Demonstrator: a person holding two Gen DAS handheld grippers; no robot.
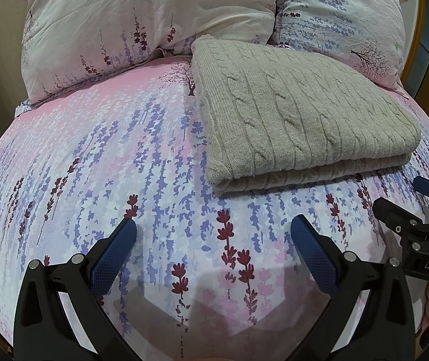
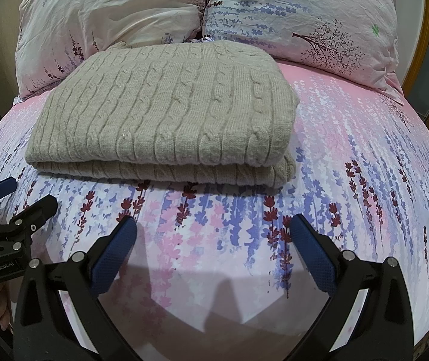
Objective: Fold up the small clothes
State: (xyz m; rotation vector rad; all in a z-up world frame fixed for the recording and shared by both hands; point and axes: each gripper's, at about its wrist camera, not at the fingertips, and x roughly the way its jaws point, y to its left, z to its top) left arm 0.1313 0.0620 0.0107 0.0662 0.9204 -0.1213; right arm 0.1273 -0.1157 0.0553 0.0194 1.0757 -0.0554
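A beige cable-knit sweater (image 1: 298, 114) lies folded in a neat rectangle on the floral bed sheet (image 1: 94, 156), near the pillows. It also shows in the right wrist view (image 2: 166, 111). My left gripper (image 1: 214, 231) is open and empty, above the sheet in front of the sweater and to its left. My right gripper (image 2: 214, 231) is open and empty, above the sheet just in front of the sweater's folded edge. The right gripper shows at the right edge of the left wrist view (image 1: 404, 204); the left gripper shows at the left edge of the right wrist view (image 2: 19, 198).
Two floral pillows (image 1: 142, 21) (image 1: 344, 18) lean behind the sweater at the head of the bed. A wooden frame (image 2: 428, 45) stands at the far right. The bed sheet (image 2: 365, 156) spreads to the right of the sweater.
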